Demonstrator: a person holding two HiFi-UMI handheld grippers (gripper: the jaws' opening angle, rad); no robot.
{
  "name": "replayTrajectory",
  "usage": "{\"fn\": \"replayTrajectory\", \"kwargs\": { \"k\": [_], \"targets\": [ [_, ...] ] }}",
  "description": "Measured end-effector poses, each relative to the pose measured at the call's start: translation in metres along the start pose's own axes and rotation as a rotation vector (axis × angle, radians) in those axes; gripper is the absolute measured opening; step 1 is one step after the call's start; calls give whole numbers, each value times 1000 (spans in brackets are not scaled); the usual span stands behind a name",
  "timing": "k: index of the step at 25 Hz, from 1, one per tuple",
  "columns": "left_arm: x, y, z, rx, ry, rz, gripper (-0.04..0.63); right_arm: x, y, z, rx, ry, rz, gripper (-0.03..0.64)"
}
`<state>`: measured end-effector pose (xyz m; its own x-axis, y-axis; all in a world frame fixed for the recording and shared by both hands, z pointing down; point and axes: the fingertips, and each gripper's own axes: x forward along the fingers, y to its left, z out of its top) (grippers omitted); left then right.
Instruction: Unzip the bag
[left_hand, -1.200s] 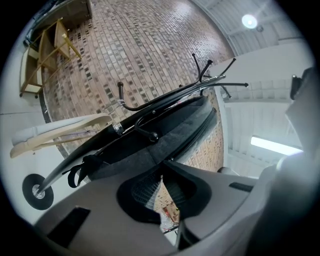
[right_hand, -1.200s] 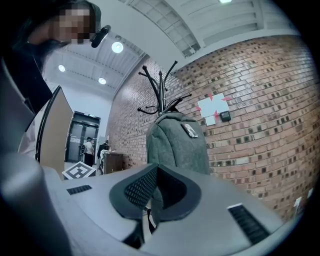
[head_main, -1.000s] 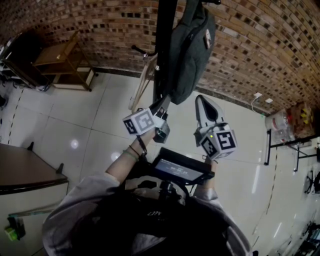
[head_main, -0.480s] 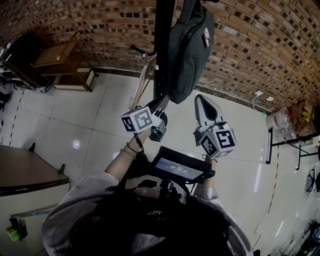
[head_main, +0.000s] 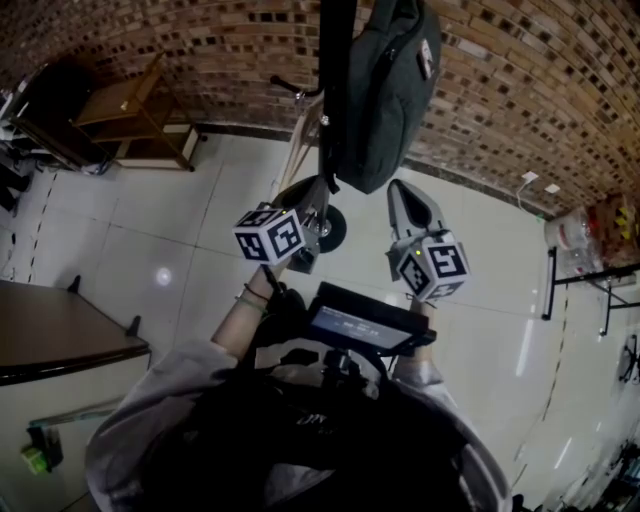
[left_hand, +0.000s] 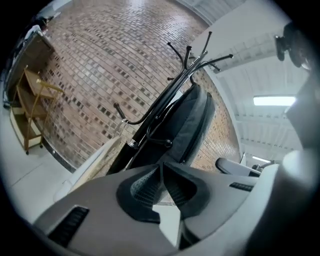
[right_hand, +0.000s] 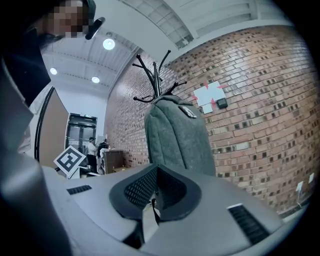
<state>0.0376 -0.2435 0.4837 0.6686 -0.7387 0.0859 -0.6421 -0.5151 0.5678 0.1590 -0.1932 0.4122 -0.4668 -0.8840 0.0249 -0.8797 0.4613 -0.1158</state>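
A dark grey bag (head_main: 385, 95) hangs on a black coat rack (head_main: 336, 60) in front of a brick wall. In the head view my left gripper (head_main: 316, 198) points up at the pole, just below and left of the bag's bottom, and stands apart from it. To the right my right gripper (head_main: 403, 190) sits just under the bag's lower end, also clear of it. Seen from the left gripper (left_hand: 161, 172), the bag (left_hand: 185, 130) hangs ahead and the jaws are shut on nothing. The right gripper (right_hand: 156, 182) also faces the bag (right_hand: 175, 140) with its jaws shut and empty.
The rack's round black base (head_main: 328, 228) rests on the glossy tiled floor. A wooden shelf unit (head_main: 120, 115) stands at the back left, a brown table (head_main: 50, 340) at the left, a metal stand (head_main: 590, 290) at the right. A pale frame (head_main: 300, 135) leans by the pole.
My left gripper has drawn a little to the left and up, away from the bag's bottom. The right gripper has hardly moved. The view has shifted so the rack's base now shows.
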Motion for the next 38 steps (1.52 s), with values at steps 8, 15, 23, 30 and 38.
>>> {"fn": "replayTrajectory", "kwargs": {
  "k": [8, 15, 23, 30, 38],
  "targets": [
    [-6, -2, 32, 160, -43, 43, 21, 8, 2, -17, 19, 26, -30, -9],
    [-13, -18, 46, 218, -76, 27, 21, 5, 3, -18, 47, 10, -39, -9],
    [-18, -22, 48, 239, -86, 29, 21, 4, 7, -19, 44, 10, -40, -9],
    [-24, -19, 48, 216, -97, 41, 21, 3, 10, -19, 40, 12, -37, -11],
    [-34, -11, 48, 201, -106, 56, 21, 4, 16, -21, 30, 13, -30, -9]
  ]
}}
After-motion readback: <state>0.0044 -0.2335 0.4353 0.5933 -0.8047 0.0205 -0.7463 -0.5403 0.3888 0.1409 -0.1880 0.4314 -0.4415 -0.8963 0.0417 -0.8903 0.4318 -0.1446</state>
